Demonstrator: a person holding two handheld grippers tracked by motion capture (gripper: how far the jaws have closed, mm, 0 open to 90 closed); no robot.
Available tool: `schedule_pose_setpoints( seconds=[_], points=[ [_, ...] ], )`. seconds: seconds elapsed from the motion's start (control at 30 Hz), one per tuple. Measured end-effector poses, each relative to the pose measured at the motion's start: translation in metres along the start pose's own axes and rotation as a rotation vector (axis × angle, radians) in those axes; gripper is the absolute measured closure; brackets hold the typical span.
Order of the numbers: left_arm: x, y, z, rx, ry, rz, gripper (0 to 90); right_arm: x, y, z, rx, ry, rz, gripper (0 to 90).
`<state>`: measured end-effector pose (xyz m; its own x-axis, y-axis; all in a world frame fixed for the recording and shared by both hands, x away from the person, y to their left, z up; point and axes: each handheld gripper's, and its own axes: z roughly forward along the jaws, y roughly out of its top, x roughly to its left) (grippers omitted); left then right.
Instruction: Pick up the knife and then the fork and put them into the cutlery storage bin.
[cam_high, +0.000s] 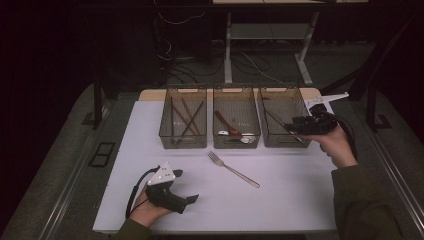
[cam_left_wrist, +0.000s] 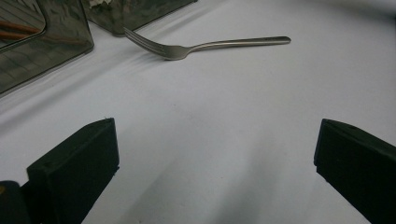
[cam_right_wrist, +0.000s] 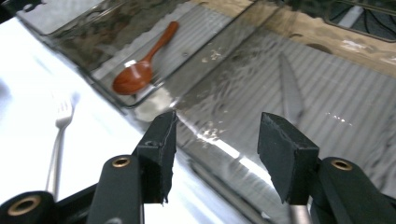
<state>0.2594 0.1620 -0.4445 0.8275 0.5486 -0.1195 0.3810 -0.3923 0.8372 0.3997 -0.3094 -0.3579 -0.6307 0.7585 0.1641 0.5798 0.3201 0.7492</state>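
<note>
A metal fork lies on the white mat, tines toward the bins; it also appears ahead of my left gripper's jaws and to the left of my right gripper's jaws. My left gripper rests near the mat's front left, jaws wide apart and empty. My right gripper hovers at the front right corner of the right bin, open with nothing between its jaws. A knife lies inside that bin beyond the jaws.
Three clear bins stand in a row at the back of the mat. The left bin holds several chopsticks. In the middle bin lies a brown wooden spoon. The table drops off past the mat's edges.
</note>
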Motion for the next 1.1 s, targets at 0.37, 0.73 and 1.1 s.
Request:
schedule_pose_setpoints(
  seconds=[0.37, 0.73, 1.1],
  points=[
    [0.002, -0.001, 0.000, 0.002, 0.000, 0.008, 0.0, 0.032, 0.001, 0.010, 0.023, 0.086, -0.058, 46.4],
    [0.001, 0.001, 0.003, -0.005, -0.001, 0.009, 0.0, 0.063, 0.004, 0.031, 0.109, 0.127, -0.135, 45.8],
    [0.001, 0.001, 0.003, -0.008, 0.002, 0.003, 0.0, 0.089, 0.007, 0.049, 0.181, 0.163, -0.179, 48.6]
  ],
)
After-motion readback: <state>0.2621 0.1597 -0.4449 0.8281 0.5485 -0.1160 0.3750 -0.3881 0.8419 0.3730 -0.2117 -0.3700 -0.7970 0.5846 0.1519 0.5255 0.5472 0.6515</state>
